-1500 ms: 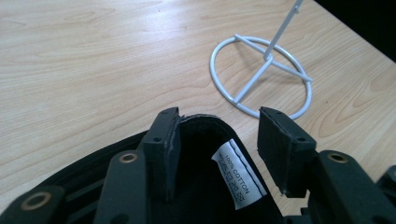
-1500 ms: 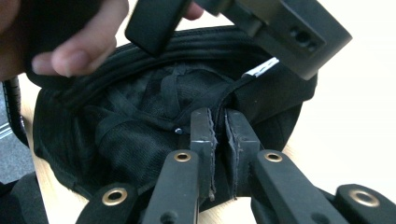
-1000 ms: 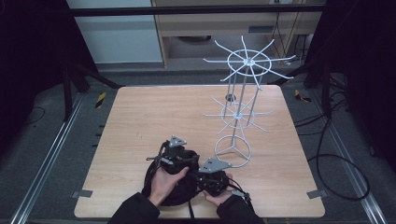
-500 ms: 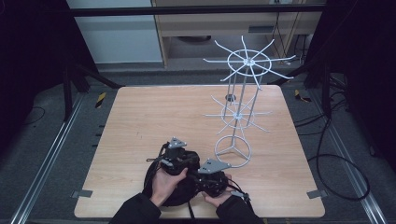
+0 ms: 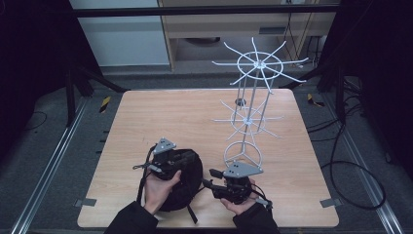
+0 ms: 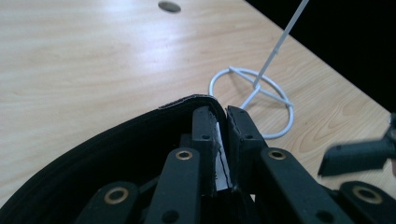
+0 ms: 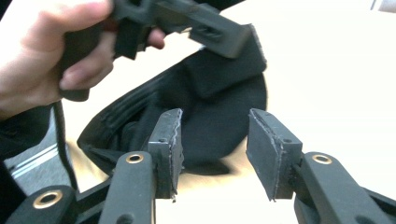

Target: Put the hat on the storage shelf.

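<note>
Table [image 5: 160, 122] pale wood, grey floor [image 5: 44, 161], dark surround

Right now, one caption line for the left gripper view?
Left gripper pinches the black cap's edge beside the white wire rack's base.

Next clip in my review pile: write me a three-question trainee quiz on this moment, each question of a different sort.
1. True or false: the left hand-held gripper is shut on the rim of the black cap.
2. Multiple choice: the right hand-held gripper is (A) clamped on the cap, (B) open with nothing pressed between its pads, (C) gripping the rack.
3. Fill in: the white wire rack stands on the wooden ____.

Key: 1 true. 2 B; its jaws have just been opening, with the cap beyond them, not between the pads. 3 table.
</note>
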### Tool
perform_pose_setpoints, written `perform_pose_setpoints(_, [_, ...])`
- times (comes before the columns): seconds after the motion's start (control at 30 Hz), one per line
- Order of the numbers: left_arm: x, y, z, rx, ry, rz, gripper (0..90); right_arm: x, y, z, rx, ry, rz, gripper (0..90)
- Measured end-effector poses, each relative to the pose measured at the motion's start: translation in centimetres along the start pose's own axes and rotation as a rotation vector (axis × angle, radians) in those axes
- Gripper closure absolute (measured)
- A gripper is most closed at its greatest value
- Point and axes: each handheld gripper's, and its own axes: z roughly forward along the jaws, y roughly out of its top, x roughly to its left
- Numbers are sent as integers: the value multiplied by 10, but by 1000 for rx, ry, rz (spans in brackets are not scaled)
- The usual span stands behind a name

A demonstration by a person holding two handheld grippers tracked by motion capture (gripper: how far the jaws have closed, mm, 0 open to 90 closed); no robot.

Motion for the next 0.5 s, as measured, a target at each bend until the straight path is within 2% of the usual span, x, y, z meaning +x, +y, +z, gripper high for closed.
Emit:
perform_pose_setpoints(0.03, [-1, 2, -4, -10, -6, 4, 819, -4, 3, -4, -16, -10, 2, 536])
perform_pose_setpoints(0.2, [-9, 9, -21, -76, -29, 36, 819, -9, 4, -1, -6, -17, 19, 513])
perform_pose_setpoints(0.23, [-14, 13, -26, -98, -46, 46, 819, -10, 4, 3, 4, 0, 33, 497])
perform_pose_setpoints(0.3, [-17, 14, -28, -108, -55, 51, 819, -9, 3, 6, 9, 7, 34, 487])
perform_pose_setpoints(0.37, [-26, 19, -32, -136, -75, 72, 820, -7, 3, 14, 19, 19, 28, 438])
perform_pose_setpoints(0.43, [-31, 21, -33, -143, -88, 86, 820, -5, 3, 17, 13, 32, 34, 428])
perform_pose_setpoints(0.47, [-31, 21, -33, -143, -88, 86, 820, -5, 3, 17, 13, 32, 34, 428])
perform_pose_setpoints(0.5, [-35, 22, -34, -152, -93, 103, 820, -6, 3, 19, 3, 46, 42, 482])
